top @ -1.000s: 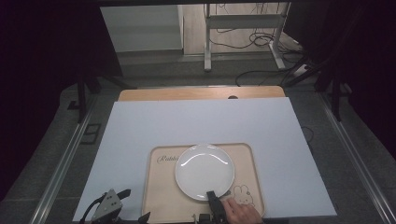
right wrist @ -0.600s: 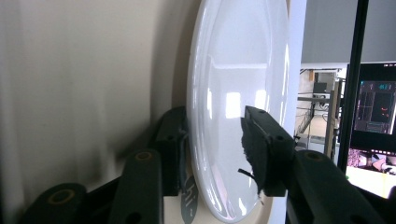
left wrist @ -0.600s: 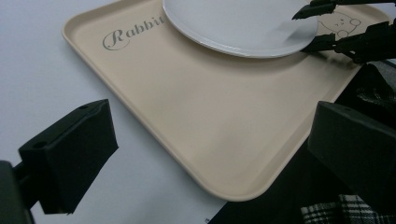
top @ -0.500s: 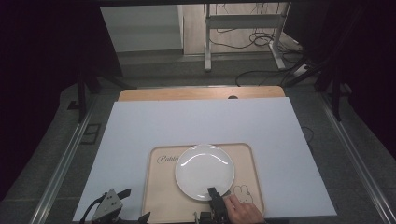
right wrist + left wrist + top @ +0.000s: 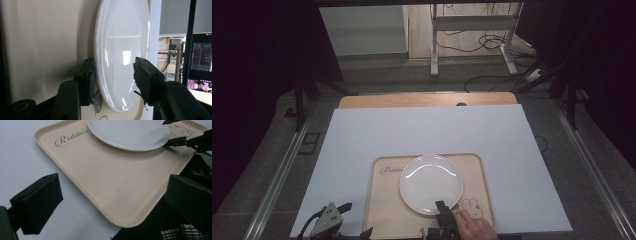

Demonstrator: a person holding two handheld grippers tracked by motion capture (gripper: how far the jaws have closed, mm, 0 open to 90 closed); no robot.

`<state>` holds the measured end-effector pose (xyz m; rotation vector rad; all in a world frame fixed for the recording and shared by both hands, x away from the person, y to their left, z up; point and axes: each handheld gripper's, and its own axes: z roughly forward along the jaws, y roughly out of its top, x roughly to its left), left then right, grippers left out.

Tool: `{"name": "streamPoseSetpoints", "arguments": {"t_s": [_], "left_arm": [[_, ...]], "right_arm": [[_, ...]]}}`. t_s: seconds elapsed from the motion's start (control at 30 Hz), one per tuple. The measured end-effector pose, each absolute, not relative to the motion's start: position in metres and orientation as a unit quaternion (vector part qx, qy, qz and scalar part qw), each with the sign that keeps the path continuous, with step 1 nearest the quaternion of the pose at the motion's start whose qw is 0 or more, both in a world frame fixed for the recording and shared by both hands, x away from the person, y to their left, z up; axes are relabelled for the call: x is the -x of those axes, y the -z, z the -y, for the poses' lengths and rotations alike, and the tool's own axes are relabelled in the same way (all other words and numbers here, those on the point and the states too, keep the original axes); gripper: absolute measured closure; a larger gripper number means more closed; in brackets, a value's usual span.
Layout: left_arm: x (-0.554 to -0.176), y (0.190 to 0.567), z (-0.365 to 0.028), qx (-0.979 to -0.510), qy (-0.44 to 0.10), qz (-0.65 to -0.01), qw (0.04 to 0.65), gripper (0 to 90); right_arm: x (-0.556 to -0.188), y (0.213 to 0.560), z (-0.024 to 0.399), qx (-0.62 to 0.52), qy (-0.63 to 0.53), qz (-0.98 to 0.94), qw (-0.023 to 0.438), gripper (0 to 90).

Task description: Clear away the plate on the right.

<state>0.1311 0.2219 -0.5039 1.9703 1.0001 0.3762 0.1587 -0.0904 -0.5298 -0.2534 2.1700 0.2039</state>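
Observation:
A white plate lies on a beige tray with "Rabbit" lettering and a rabbit drawing. My right gripper is at the plate's near rim, with a hand behind it. In the right gripper view one jaw sits under the plate and the other stands off its top face. The right gripper is open, its jaws have just been opening, and the rim is between them. My left gripper rests at the tray's near left corner. It is open with nothing between its jaws.
The tray sits near the front edge of a white sheet on a wooden table. A desk frame and cables stand on the floor beyond. A lit monitor shows in the right gripper view.
The right hand and its gripper have barely shifted at the plate's near rim. Plate, tray and left gripper lie where they were.

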Motion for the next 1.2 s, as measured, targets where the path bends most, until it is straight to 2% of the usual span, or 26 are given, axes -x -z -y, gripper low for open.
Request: {"name": "streamPoseSetpoints", "arguments": {"t_s": [0.7, 1.2], "left_arm": [[-0.131, 0.504, -0.221, -0.790, -0.151, -0.403, 0.437, 1.0], [-0.131, 0.504, -0.221, -0.790, -0.151, -0.403, 0.437, 0.9]], "right_arm": [[-0.158, 0.513, 0.102, 0.082, -0.112, -0.878, 0.459, 49.3], [-0.165, 0.509, 0.108, 0.057, -0.134, -0.882, 0.448, 41.3]]}}
